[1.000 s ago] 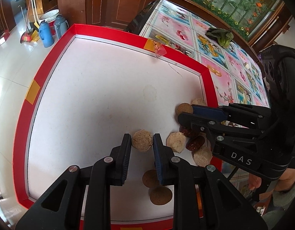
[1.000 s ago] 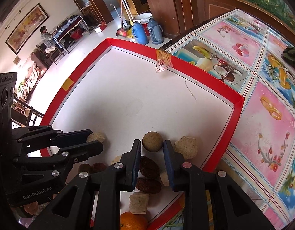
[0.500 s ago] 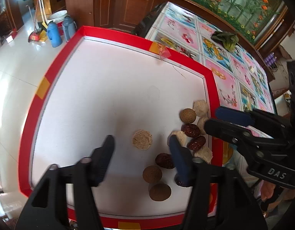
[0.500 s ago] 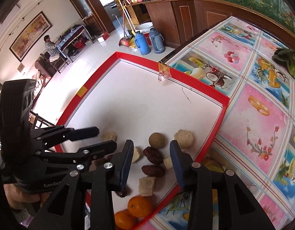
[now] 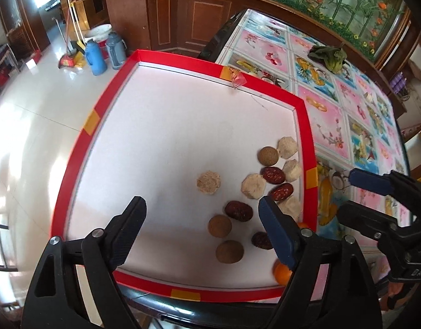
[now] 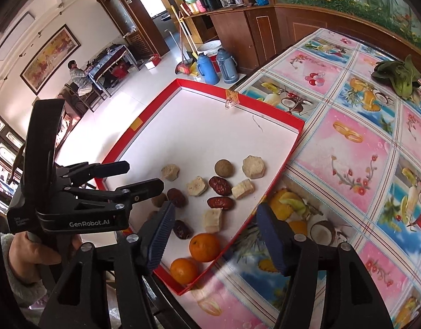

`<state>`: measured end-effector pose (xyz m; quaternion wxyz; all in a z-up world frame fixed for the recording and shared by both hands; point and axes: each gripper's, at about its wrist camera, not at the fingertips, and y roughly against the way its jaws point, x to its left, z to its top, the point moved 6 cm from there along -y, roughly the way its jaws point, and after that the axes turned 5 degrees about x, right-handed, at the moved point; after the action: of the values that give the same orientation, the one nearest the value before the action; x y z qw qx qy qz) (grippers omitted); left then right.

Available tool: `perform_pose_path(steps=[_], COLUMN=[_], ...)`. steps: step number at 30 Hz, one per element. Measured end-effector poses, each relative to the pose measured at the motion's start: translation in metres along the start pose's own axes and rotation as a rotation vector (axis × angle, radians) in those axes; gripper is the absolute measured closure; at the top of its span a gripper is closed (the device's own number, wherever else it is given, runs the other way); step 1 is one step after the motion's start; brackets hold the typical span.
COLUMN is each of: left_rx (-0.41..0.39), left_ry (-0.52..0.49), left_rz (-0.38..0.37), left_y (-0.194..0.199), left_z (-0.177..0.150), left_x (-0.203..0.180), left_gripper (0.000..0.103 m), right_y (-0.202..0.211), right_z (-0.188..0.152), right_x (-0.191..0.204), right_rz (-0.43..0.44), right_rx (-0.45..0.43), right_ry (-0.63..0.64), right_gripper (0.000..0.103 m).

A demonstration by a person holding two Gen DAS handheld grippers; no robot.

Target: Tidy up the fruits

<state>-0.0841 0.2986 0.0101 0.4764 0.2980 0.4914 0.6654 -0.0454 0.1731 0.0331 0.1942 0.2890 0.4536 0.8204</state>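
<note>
A white tray with a red rim [image 5: 84,142] holds several fruits at its near right corner: dark red dates [image 5: 272,175], brown round fruits [image 5: 229,250], pale chunks [image 5: 209,182] and two oranges [image 6: 204,246]. My left gripper [image 5: 200,205] hovers above the tray, its jaws opening, with a date [image 5: 237,210] and a brown fruit lying on the tray below the gap, untouched. My right gripper [image 6: 215,211] hangs over the tray's corner, jaws also opening, above a date [image 6: 220,203], a pale chunk [image 6: 212,220] and an orange. Neither holds anything.
The tray lies on a table with a pink fruit-print cloth [image 6: 347,164], overhanging its edge. A green leafy vegetable [image 6: 399,76] sits far back. A clear plastic scrap [image 5: 237,81] rests on the far rim. Thermos flasks [image 5: 95,57] stand on the floor. A person [image 6: 79,76] sits in the far room.
Both grippers went from nearly shut to wide apart and rose back from the fruits. More of the tray and the oranges came into view. The fruits lie as before.
</note>
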Motion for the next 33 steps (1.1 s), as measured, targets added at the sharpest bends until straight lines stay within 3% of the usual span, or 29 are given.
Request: perform_pose_path(steps=[3, 7, 12, 17, 20, 23, 28, 33], left_rx=[-0.039, -0.08, -0.063, -0.073, -0.081, -0.041, -0.047, -0.051], left_ry=[-0.028, 0.0, 0.058, 0.011, -0.005, -0.01, -0.044, -0.051], left_rz=[0.078, 0.08, -0.087, 0.066, 0.054, 0.01, 0.085, 0.099], left_y=[0.007, 0.02, 0.024, 0.027, 0.03, 0.027, 0.029, 0.032], left_z=[-0.002, -0.001, -0.002, -0.005, -0.007, -0.011, -0.015, -0.016], left_x=[0.0, 0.004, 0.006, 0.006, 0.002, -0.002, -0.005, -0.004], left_gripper=[0.018, 0.018, 0.018, 0.018, 0.018, 0.018, 0.018, 0.018], right_y=[0.004, 0.008, 0.008, 0.009, 0.01, 0.009, 0.011, 0.011], right_z=[-0.004, -0.01, -0.014, -0.014, -0.015, -0.016, -0.017, -0.019], right_x=[0.004, 0.005, -0.001, -0.001, 0.0, 0.001, 0.002, 0.003], right_rz=[-0.011, -0.016, -0.006, -0.006, -0.015, -0.023, -0.035, -0.038], right_rx=[-0.003, -0.004, -0.002, 0.0, 0.001, 0.001, -0.004, -0.001], right_ry=[0.033, 0.061, 0.062, 0.074, 0.085, 0.093, 0.106, 0.112], right_gripper=[0.038, 0.038, 0.038, 0.038, 0.035, 0.033, 0.03, 0.026])
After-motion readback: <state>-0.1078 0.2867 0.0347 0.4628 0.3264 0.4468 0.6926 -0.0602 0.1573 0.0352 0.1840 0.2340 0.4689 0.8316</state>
